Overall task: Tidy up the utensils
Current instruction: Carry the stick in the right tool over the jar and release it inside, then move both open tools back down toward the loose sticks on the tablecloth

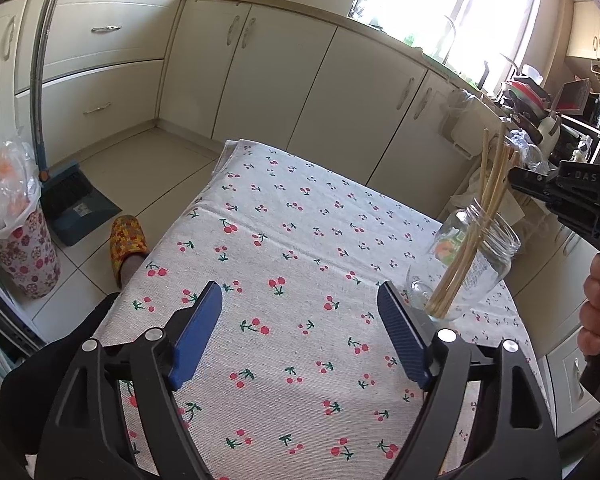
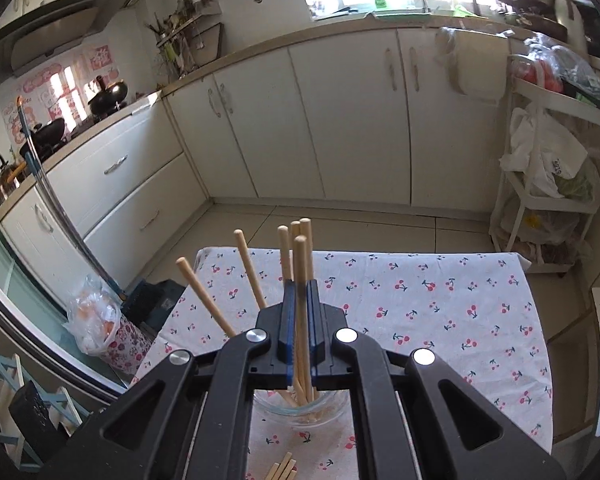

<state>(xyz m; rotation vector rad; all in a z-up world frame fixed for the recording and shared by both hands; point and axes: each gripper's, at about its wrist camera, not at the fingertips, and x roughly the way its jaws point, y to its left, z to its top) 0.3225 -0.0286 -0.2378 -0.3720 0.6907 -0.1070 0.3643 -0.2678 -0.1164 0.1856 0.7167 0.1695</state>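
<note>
A clear glass jar point(image 1: 480, 256) stands at the right side of the cherry-print tablecloth point(image 1: 300, 220) and holds several wooden chopsticks point(image 1: 460, 276). My right gripper point(image 2: 300, 285) is above the jar point(image 2: 300, 410), shut on one upright chopstick point(image 2: 300, 264) whose lower end is inside the jar. In the left wrist view the right gripper point(image 1: 515, 179) comes in from the right at the chopstick tops, with a hand point(image 1: 598, 312) on its handle. My left gripper point(image 1: 300, 320) hangs open over bare cloth, left of the jar, with nothing between its blue pads point(image 1: 198, 336). Several loose chopsticks point(image 2: 282, 470) lie on the cloth nearer than the jar.
A floral waste bin point(image 1: 24, 256) with a plastic bag, a blue dustpan point(image 1: 76, 204) and a slippered foot point(image 1: 129, 240) are on the floor left of the table. Cream cabinets point(image 2: 352, 120) line the far walls. A white rack point(image 2: 548, 184) with bags stands at right.
</note>
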